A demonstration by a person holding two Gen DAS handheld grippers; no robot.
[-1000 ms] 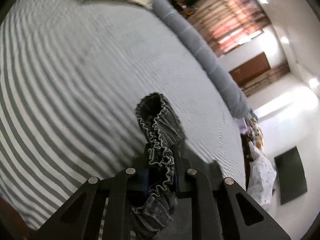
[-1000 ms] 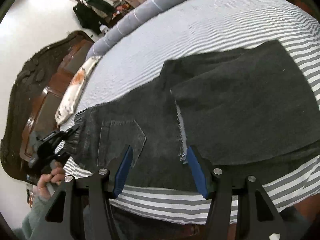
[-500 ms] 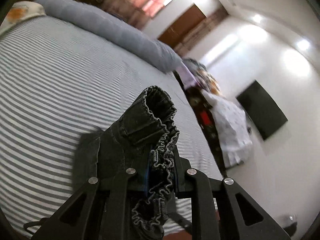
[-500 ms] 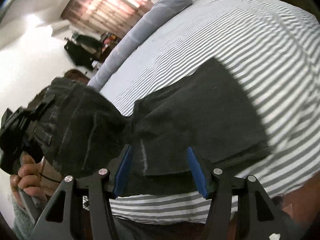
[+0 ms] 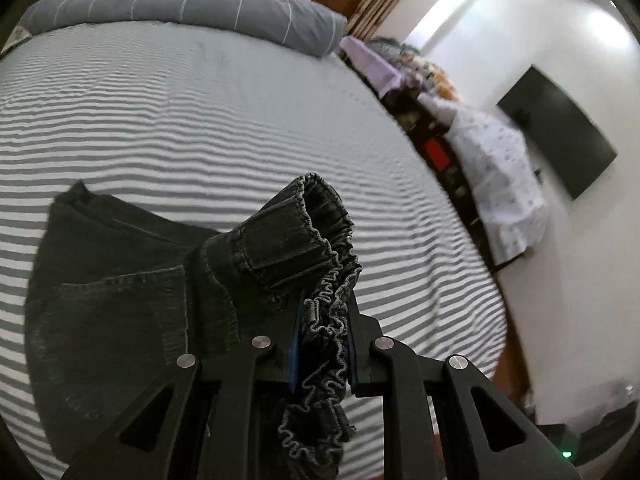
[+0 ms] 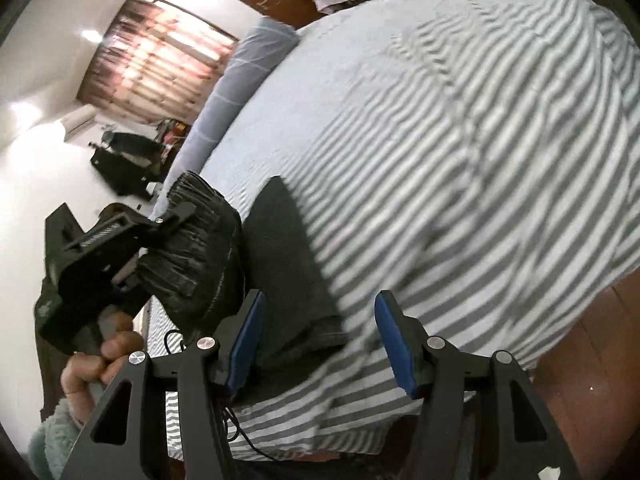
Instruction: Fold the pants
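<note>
Dark grey denim pants lie on the striped bed sheet, folded over on themselves. My left gripper is shut on their gathered elastic waistband, which bunches up between the blue pads and is lifted off the bed. In the right wrist view that same left gripper shows at the left, held by a hand in a fuzzy teal sleeve, with the waistband in it. My right gripper stands open over the near edge of the pants, with nothing between its pads.
A long grey bolster lies along the far edge of the bed. Beyond the bed's right side stand a cluttered shelf with a white patterned cloth and a dark wall screen. A black cable hangs at the near bed edge above brown floor.
My left gripper has swept across the bed with the waistband, folding the pants' top over the rest. The right gripper slid right along the pants towards their edge, still open.
</note>
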